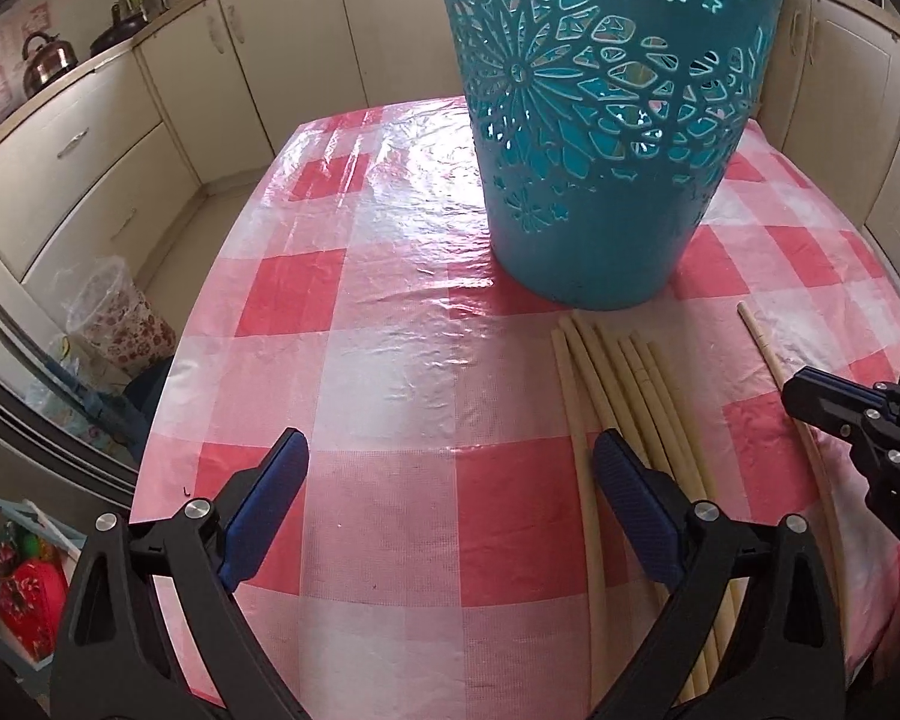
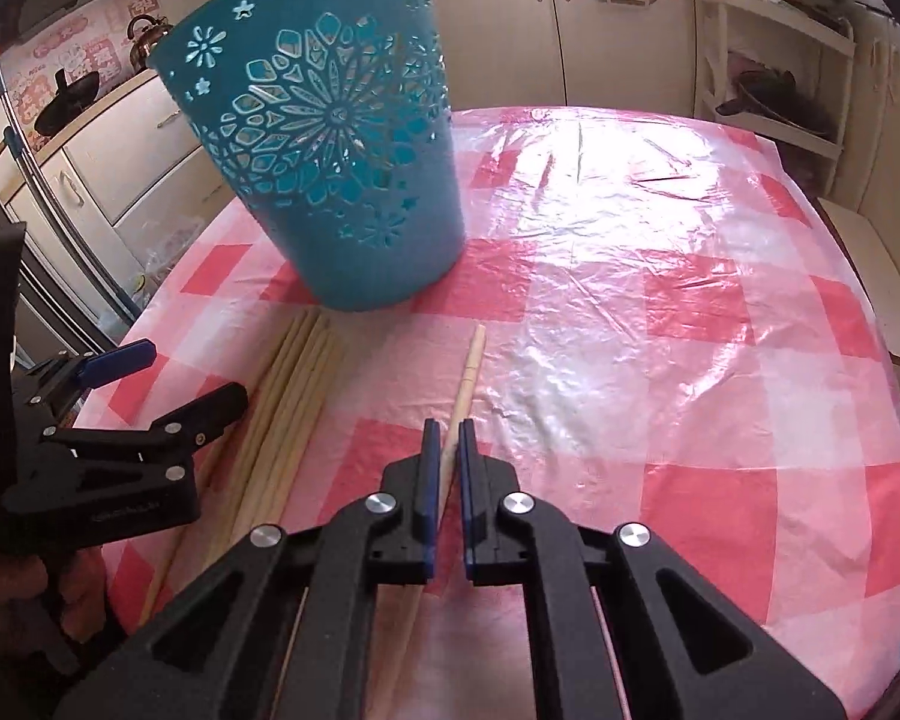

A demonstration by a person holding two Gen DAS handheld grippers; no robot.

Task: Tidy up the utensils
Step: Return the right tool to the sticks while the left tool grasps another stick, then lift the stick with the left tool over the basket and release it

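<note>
Left wrist view: top rim of the tall teal plastic basket with cut-out flower pattern (image 1: 600,120) cut off by the frame edge, so contents hard to make out through the holes. Lower ends of the bundle of pale wooden chopsticks (image 1: 630,384) hidden behind the black arm of the left gripper (image 1: 450,462), with blue pads spread wide over bare cloth and nothing between them. Bundle lying flat on the pink-and-white checked plastic tablecloth (image 1: 390,360), just in front of the basket base and right beside the gripper's right-hand finger. Further right, a single pale wooden chopstick (image 1: 762,342) apart from the bundle, its middle covered by the right gripper (image 1: 810,402), seen side-on. Around the table: cream kitchen cabinets (image 1: 90,150), a steel kettle (image 1: 48,60) on the counter, a floral waste bin with clear liner (image 1: 120,318) on the floor. Right wrist view: right gripper (image 2: 449,438) nearly closed, blue pads pinched on the single chopstick (image 2: 468,372), whose far tip points toward the basket (image 2: 342,180); near end lost under the gripper body. Basket upright on the tablecloth (image 2: 690,300), interior not visible. Bundle (image 2: 294,372) at left, partly blocked by the left gripper (image 2: 174,378), fingers wide apart. Cream shelf unit (image 2: 780,60) beyond the table, items on it blurred.
</note>
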